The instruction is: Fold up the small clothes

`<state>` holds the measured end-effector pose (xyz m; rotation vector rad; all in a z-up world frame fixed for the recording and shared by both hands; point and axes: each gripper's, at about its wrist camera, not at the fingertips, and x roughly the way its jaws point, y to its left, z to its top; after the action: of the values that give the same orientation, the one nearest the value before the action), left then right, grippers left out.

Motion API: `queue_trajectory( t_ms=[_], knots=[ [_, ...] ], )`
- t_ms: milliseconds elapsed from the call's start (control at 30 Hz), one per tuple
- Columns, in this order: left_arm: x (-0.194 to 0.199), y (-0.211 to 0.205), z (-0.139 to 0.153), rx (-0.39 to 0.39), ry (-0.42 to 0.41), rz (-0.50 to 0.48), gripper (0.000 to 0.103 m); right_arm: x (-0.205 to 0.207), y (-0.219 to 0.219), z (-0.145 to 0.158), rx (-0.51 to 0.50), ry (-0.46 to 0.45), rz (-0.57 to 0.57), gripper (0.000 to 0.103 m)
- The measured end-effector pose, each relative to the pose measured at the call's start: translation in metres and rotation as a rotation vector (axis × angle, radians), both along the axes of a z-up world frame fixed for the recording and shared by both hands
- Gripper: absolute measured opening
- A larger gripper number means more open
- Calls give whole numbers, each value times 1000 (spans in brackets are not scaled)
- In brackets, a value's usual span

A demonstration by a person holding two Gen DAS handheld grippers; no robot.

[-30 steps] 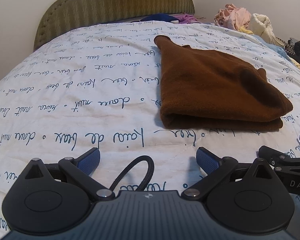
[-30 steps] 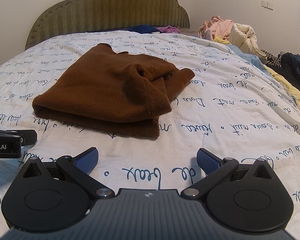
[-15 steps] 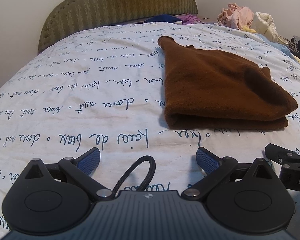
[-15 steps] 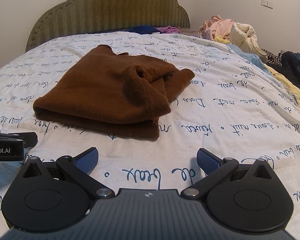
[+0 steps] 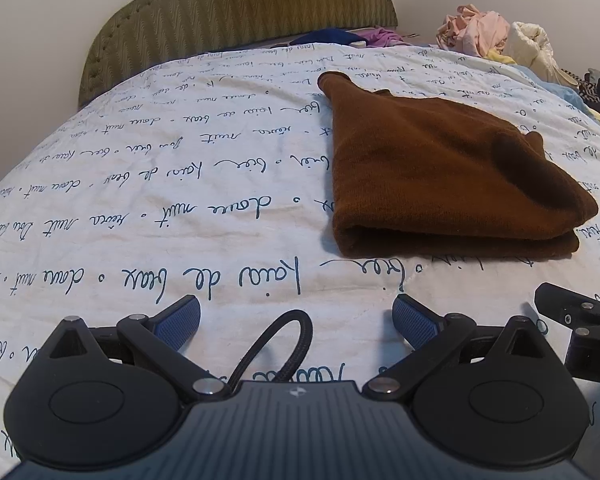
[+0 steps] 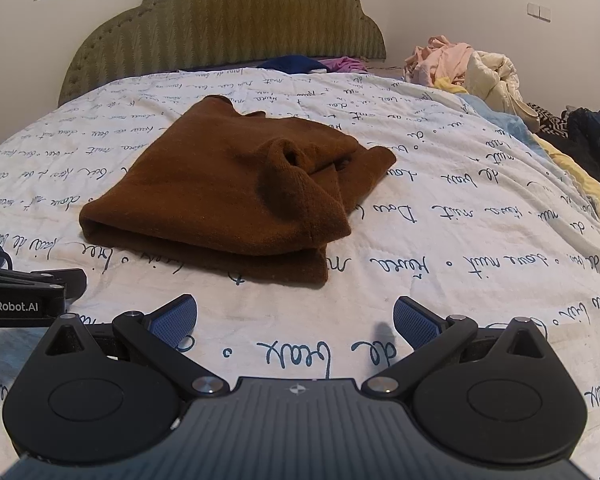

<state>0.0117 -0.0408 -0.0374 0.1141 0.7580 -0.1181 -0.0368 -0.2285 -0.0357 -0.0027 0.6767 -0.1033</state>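
A brown knit garment [image 5: 440, 176] lies folded over on the white bedspread [image 5: 160, 208], its folded edge toward me. From the right wrist view the same brown garment [image 6: 236, 184] shows a rumpled cuff sticking up on its right side. My left gripper [image 5: 296, 320] hovers open over the sheet, short of the garment's near-left corner, holding nothing. My right gripper [image 6: 295, 320] is open too, just in front of the garment's near-right corner. Each gripper's black body shows at the edge of the other's view.
A green padded headboard [image 6: 228, 24] stands at the far end of the bed. Loose clothes are heaped at the back right [image 6: 460, 64], with dark and yellow pieces along the right edge [image 6: 588, 140]. Blue and purple cloth [image 6: 312, 65] lies by the headboard.
Both grippers have drawn back a little from the garment and lifted slightly; the garment lies as it did. Jaws stay open.
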Motion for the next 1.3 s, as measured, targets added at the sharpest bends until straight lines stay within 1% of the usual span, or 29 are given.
queue_trajectory(
  t_ms=[967,1300],
  knots=[
    [-2,2,0,3,-1,3,103,0,2,-1,-1,4,7,103],
    [-6,7,5,3,-6,10,103,-4,7,6,-5,-5,14,103]
  ],
)
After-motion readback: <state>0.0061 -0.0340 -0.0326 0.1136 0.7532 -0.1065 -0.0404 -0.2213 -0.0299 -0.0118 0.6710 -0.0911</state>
